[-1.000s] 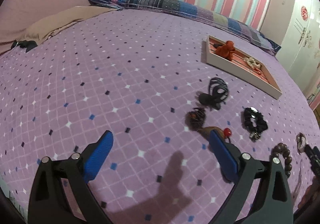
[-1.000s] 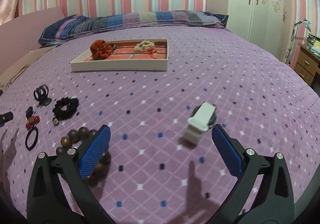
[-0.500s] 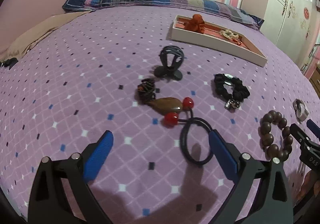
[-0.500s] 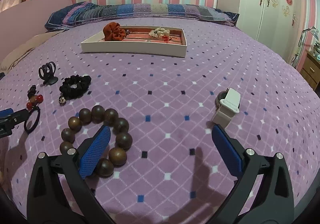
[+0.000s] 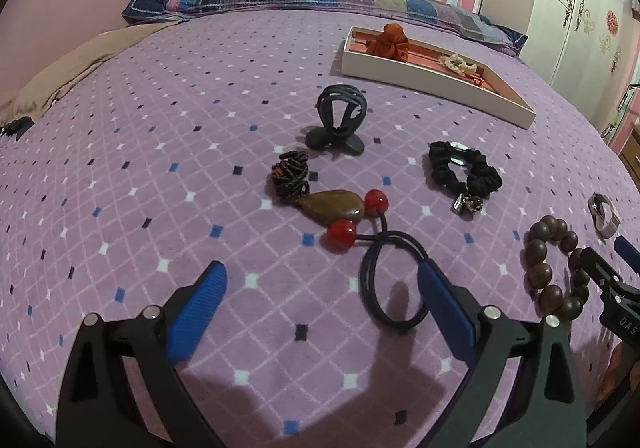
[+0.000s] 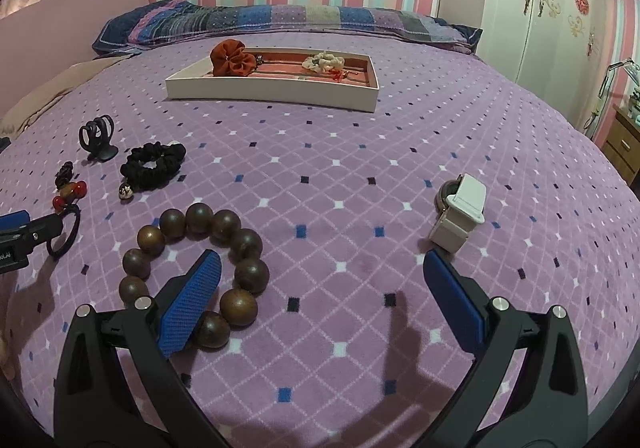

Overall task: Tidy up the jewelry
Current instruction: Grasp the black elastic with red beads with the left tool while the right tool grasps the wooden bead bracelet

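Both tools have swung in over the jewelry since a second ago, and the loose pieces now sit large in each view. Left tool (image 5: 318,282) is spread wide, holding nothing, its right-hand pad overlapping the black elastic loop (image 5: 394,280) with two red beads. Just above lie a brown teardrop pendant (image 5: 334,205), a dark claw clip (image 5: 340,119) and a black scrunchie (image 5: 464,167). At the right edge the wooden bead bracelet (image 5: 554,268) is partly hidden behind the other tool's tip.

Right tool (image 6: 322,276) is wide too, empty, its left-hand pad lying over the bracelet (image 6: 196,248) and hiding a few beads. A white-strapped watch (image 6: 460,213) sits right of centre. The white tray (image 6: 272,89) rests at upper centre, holding a red scrunchie (image 6: 232,57) and a cream piece, possibly another scrunchie; small items beside it are too tiny to make out.
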A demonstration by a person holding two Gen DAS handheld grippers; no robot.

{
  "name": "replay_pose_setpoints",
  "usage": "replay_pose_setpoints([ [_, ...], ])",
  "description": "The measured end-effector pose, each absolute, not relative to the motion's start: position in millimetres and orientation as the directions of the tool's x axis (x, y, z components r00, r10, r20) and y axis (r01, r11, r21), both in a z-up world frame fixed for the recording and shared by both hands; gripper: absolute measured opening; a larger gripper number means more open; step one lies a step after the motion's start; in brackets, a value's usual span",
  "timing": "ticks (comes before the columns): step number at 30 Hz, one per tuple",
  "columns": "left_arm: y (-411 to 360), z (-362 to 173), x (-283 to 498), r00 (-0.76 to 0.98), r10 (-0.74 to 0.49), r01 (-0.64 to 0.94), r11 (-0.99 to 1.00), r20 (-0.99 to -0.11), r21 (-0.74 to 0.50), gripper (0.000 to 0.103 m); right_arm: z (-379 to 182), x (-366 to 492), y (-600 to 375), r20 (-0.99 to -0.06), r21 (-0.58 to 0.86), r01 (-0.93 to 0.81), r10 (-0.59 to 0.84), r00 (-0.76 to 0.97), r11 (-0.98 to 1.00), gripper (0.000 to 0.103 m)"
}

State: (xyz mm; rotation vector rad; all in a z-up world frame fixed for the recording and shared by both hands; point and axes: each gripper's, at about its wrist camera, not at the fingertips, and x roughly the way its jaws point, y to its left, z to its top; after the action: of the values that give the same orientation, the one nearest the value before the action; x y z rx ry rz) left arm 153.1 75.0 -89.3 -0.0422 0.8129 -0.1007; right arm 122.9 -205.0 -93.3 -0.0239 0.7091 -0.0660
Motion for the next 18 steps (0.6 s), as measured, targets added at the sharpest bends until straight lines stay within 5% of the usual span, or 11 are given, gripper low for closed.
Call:
replay_pose_setpoints([
  [14, 67.0, -92.3, 153.0, 0.68, -0.103, 0.089, 0.994, -0.726, -0.058, 0.093, -98.7, 126.6, -200.8, -0.662, -0.051, 0.042, -0.065, 0.747, 0.998, 0.098],
  [18, 62.6, -94.2, 153.8, 0.675, -0.1, 0.101, 0.994, -0.731, -0.043, 0.08, -103.5, 129.9, -198.7, -0.676, -0.054, 0.036, -0.062, 0.735, 0.998, 0.09],
])
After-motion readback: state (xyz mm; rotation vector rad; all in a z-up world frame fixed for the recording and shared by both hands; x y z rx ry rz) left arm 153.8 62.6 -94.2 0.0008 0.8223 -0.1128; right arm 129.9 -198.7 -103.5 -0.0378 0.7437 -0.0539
